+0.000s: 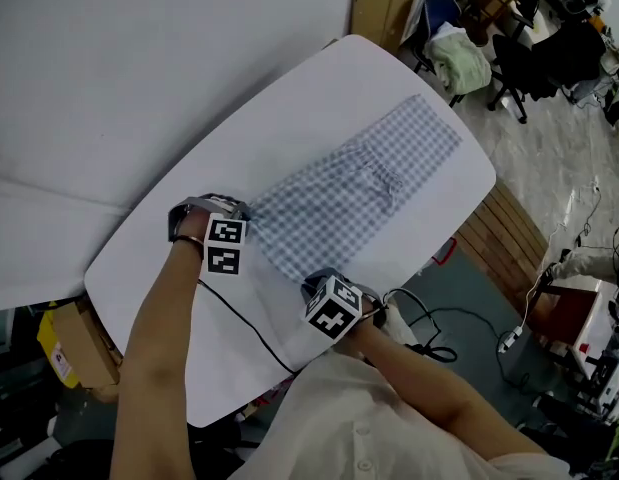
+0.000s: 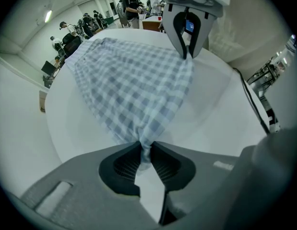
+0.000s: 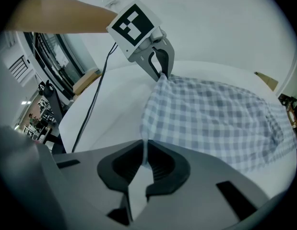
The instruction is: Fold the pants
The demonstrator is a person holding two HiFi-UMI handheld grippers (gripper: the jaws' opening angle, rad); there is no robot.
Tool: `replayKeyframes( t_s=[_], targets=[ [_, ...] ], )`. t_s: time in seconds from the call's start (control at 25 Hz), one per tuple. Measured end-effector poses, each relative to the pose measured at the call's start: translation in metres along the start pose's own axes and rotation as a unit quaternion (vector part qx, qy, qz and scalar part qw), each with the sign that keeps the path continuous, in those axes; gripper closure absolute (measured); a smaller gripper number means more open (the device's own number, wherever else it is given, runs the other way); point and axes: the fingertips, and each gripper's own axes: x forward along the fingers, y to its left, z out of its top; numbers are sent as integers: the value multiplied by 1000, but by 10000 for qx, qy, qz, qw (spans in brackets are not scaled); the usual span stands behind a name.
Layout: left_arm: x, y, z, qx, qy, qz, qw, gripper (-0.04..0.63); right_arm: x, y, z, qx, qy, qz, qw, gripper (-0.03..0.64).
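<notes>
Head view: the blue-and-white checked pants lie spread on the white table. They run from its middle toward the far right edge, and their far end stops just inside that edge. The left tool points down onto the near left corner of the cloth. The right tool sits at the near right corner, close to the table's near edge. A black cable trails over the table between the two arms.

Left gripper view: the left tool has its jaws drawn narrow, with a bunched corner of the pants pinched between the ribbed pads. The cloth fans out from there across the table. At the fabric's other near corner the right tool stands with its tips on the cloth. People stand in the room beyond the far edge.

Right gripper view: the right tool is closed to a slit on a thin edge of the pants, which rises slightly off the table into the pads. Across the cloth's near edge the left tool grips the opposite corner. The cable hangs down from it along the table's edge.
</notes>
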Motion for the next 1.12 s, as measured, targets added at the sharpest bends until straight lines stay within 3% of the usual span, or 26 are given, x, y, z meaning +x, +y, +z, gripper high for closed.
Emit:
replayKeyframes(
  t_s=[0.24, 0.44, 0.8, 0.92, 1.12],
  targets=[
    [-20, -29, 2, -227, -25, -59, 9997, 526, -23, 17, -4, 17, -42, 596, 9982, 578],
    [-48, -69, -6, -567, 7, -374, 9977, 526, -43, 54, 6, 146, -310, 1264, 9914, 578],
    [-135, -141, -6, -1546, -226, -1063, 9820, 526, -124, 116, 26, -81, -846, 2526, 9638, 578],
    [-156, -126, 5, -1626, -379, -992, 9810, 526, -157, 99, 33, -43, -1074, 2571, 9604, 578],
    [-182, -49, 29, -1493, -655, -436, 9857, 526, -201, 37, 40, 172, -1349, 2237, 9651, 578]
  ],
)
